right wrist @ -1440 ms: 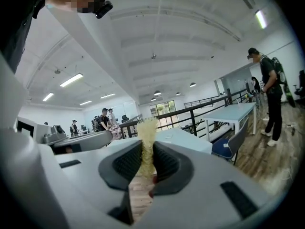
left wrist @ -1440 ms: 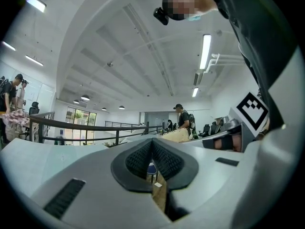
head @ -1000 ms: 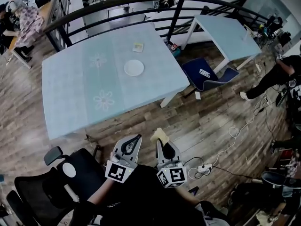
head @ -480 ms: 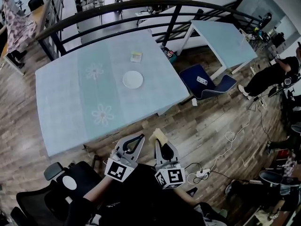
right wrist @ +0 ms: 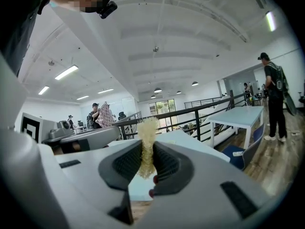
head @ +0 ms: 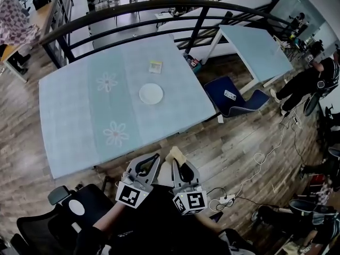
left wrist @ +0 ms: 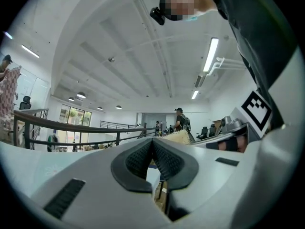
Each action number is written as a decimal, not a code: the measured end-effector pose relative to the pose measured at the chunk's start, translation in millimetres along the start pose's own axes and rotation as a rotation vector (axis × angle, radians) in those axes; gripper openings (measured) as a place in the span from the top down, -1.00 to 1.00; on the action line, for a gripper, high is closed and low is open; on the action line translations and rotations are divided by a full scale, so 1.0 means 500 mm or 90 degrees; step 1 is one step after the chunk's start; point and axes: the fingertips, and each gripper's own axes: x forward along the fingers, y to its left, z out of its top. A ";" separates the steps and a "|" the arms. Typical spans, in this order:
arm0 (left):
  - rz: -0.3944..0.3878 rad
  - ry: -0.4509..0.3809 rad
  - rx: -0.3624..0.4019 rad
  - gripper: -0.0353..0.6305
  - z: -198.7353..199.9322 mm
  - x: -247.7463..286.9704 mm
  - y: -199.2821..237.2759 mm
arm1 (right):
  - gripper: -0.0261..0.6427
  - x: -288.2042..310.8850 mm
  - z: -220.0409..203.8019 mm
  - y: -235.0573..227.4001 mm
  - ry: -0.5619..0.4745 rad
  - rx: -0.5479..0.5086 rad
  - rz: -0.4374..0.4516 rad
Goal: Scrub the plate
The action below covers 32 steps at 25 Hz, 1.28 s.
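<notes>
A small white plate (head: 151,94) lies near the middle of a light blue table (head: 79,105) with flower prints, far ahead of both grippers. My left gripper (head: 155,157) (left wrist: 152,144) is held low near my body, off the table's near edge, its jaws shut with nothing between them. Beside it, my right gripper (head: 179,164) (right wrist: 147,149) is shut on a pale yellow scrub sponge (head: 176,154) (right wrist: 147,128) that sticks up past its pads. The sponge (left wrist: 178,137) also shows in the left gripper view.
A small yellow-green square item (head: 155,66) lies on the table beyond the plate. A black office chair (head: 69,211) stands at lower left and a blue chair (head: 234,92) to the table's right. Behind are a black railing (head: 159,7) and a second table (head: 255,41). Cables (head: 249,169) cross the wooden floor.
The view has shifted slightly and the table sits a little nearer. Both grippers stay low by my body, the sponge still held. The plate has not moved.
</notes>
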 end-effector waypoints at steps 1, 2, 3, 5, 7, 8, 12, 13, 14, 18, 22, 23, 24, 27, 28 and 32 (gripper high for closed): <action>0.008 -0.001 -0.002 0.85 0.000 0.004 0.006 | 0.74 0.009 -0.001 -0.002 0.004 0.000 0.008; 0.018 -0.002 -0.005 0.85 -0.001 0.009 0.011 | 0.74 0.017 -0.002 -0.004 0.006 0.001 0.016; 0.027 0.002 -0.007 0.86 -0.004 0.012 0.016 | 0.74 0.026 -0.002 -0.008 0.008 0.000 0.024; 0.047 0.015 -0.004 0.85 -0.014 0.022 0.034 | 0.74 0.053 0.002 -0.015 0.011 -0.001 0.043; 0.070 0.019 0.003 0.85 -0.014 0.038 0.060 | 0.74 0.090 0.012 -0.026 0.016 0.000 0.062; 0.082 0.015 0.001 0.85 -0.012 0.048 0.071 | 0.74 0.106 0.018 -0.034 0.021 0.000 0.071; 0.122 0.010 0.001 0.85 0.000 0.103 0.102 | 0.74 0.175 0.049 -0.070 0.034 -0.013 0.112; 0.132 0.007 0.002 0.85 0.008 0.116 0.107 | 0.74 0.190 0.060 -0.077 0.038 -0.014 0.124; 0.142 0.005 0.002 0.85 0.017 0.128 0.110 | 0.74 0.203 0.072 -0.083 0.042 -0.013 0.136; 0.187 0.003 0.011 0.85 0.043 0.168 0.130 | 0.74 0.249 0.110 -0.093 0.048 -0.019 0.196; 0.249 -0.016 0.004 0.85 0.041 0.203 0.155 | 0.74 0.290 0.126 -0.111 0.044 -0.034 0.264; 0.266 -0.020 0.001 0.85 0.040 0.212 0.161 | 0.74 0.301 0.134 -0.121 0.043 -0.042 0.273; 0.281 -0.023 -0.002 0.85 0.038 0.222 0.165 | 0.74 0.310 0.142 -0.134 0.042 -0.047 0.278; 0.308 -0.024 -0.001 0.85 0.036 0.257 0.166 | 0.74 0.331 0.157 -0.180 0.044 -0.052 0.286; 0.312 -0.022 0.004 0.85 0.036 0.271 0.164 | 0.74 0.337 0.158 -0.193 0.047 -0.052 0.290; 0.335 -0.019 0.008 0.85 0.030 0.314 0.161 | 0.74 0.357 0.149 -0.225 0.068 -0.035 0.311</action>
